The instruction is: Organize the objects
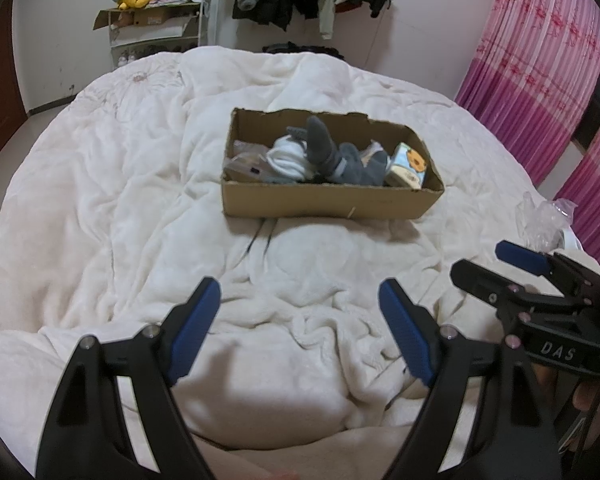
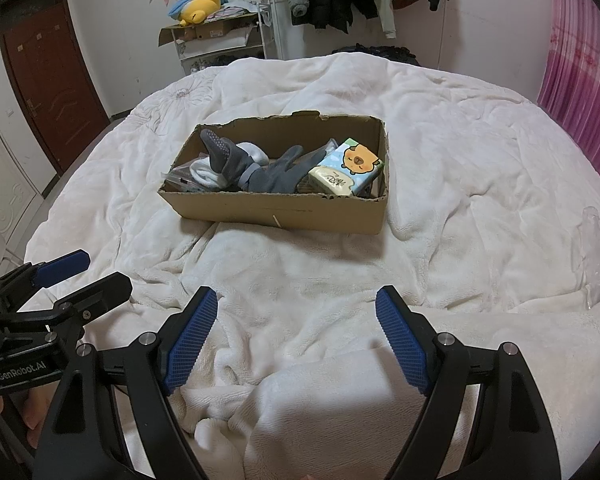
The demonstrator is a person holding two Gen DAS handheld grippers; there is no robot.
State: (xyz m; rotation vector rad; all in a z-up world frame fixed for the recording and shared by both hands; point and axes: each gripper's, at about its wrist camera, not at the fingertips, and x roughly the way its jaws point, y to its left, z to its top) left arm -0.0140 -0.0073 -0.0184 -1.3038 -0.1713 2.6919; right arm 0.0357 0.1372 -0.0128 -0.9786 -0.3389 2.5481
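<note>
Your cardboard box (image 2: 276, 210) sits mid-blanket (image 2: 460, 168) at 12 o'clock from both claws, torn rim, packed with a grey glove (image 2: 278, 176), grey sock (image 2: 220, 152), white socks (image 2: 206, 174) and a cartoon tissue pack (image 2: 346, 172) at its right end. Your left gripper (image 1: 300, 332) and right gripper (image 2: 296, 334) are spread wide, holding nothing.

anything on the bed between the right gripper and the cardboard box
Nothing visible. Only rumpled white blanket lies between the open right gripper and the cardboard box. The left gripper sits off to the side.
</note>
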